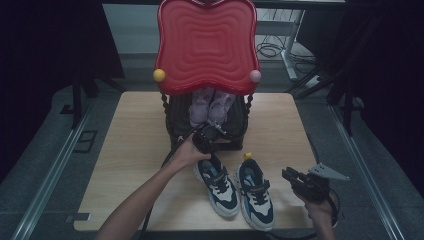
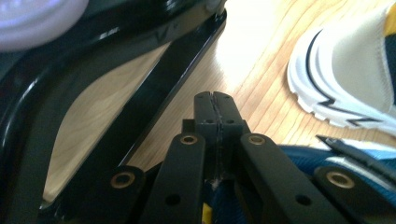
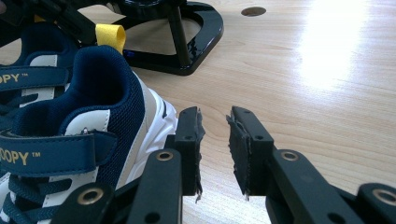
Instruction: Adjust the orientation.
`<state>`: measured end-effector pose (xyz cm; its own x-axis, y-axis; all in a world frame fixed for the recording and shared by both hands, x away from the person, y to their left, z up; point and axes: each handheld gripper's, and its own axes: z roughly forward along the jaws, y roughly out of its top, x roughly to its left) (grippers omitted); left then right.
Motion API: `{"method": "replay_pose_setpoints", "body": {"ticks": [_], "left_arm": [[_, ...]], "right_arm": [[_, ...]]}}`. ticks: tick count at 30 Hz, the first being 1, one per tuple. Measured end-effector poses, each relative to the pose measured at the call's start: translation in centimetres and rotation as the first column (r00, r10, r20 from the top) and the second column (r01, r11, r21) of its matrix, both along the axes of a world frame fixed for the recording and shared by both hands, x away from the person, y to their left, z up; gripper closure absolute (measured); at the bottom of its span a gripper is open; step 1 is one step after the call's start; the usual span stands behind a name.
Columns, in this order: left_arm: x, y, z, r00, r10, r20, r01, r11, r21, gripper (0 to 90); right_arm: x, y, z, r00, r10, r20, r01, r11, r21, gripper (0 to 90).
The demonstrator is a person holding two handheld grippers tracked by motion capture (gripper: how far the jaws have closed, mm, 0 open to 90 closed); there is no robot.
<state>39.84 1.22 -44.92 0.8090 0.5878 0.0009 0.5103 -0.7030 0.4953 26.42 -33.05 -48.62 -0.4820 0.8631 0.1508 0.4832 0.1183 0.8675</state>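
On the wooden table (image 1: pixel 135 150) stands a black rack (image 1: pixel 175 120) with a big red lid (image 1: pixel 206 45) and a purple pair of shoes (image 1: pixel 210 106) inside.

Largest first: the table, then the rack at its far middle, with a yellow ball (image 1: pixel 159 75) and a pink ball (image 1: pixel 255 76) on the lid's corners. Next come two blue and white shoes, side by side in front of the rack: the left shoe (image 1: pixel 217 182) and the right shoe (image 1: pixel 255 194). My left claw (image 1: pixel 206 136) sits between the rack's foot and the left shoe's heel, its jaws pressed together with nothing in them. My right claw (image 1: pixel 289 175) rests near the right shoe, not touching it, with its jaws a little apart and nothing between them.
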Motion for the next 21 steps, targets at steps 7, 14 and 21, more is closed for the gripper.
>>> {"method": "replay_pose_setpoints", "body": {"ticks": [7,14,21], "left_arm": [[-0.5,1.4,-0.1,0.9999,0.014,0.002,-0.014,0.9996,0.025,90.0],[-1.7,4.0,-0.1,0.9998,0.021,0.002,-0.021,0.9993,0.030,90.0],[-3.1,6.7,-0.1,0.9997,0.017,-0.019,-0.017,0.9998,0.005,90.0]], "right_arm": [[0.0,0.1,0.0,1.0000,0.002,0.000,-0.002,1.0000,-0.003,72.8],[0.1,0.3,0.0,1.0000,0.006,-0.002,-0.006,1.0000,-0.004,72.7],[0.1,0.4,0.0,1.0000,0.008,-0.003,-0.008,0.9999,-0.006,72.7]]}}
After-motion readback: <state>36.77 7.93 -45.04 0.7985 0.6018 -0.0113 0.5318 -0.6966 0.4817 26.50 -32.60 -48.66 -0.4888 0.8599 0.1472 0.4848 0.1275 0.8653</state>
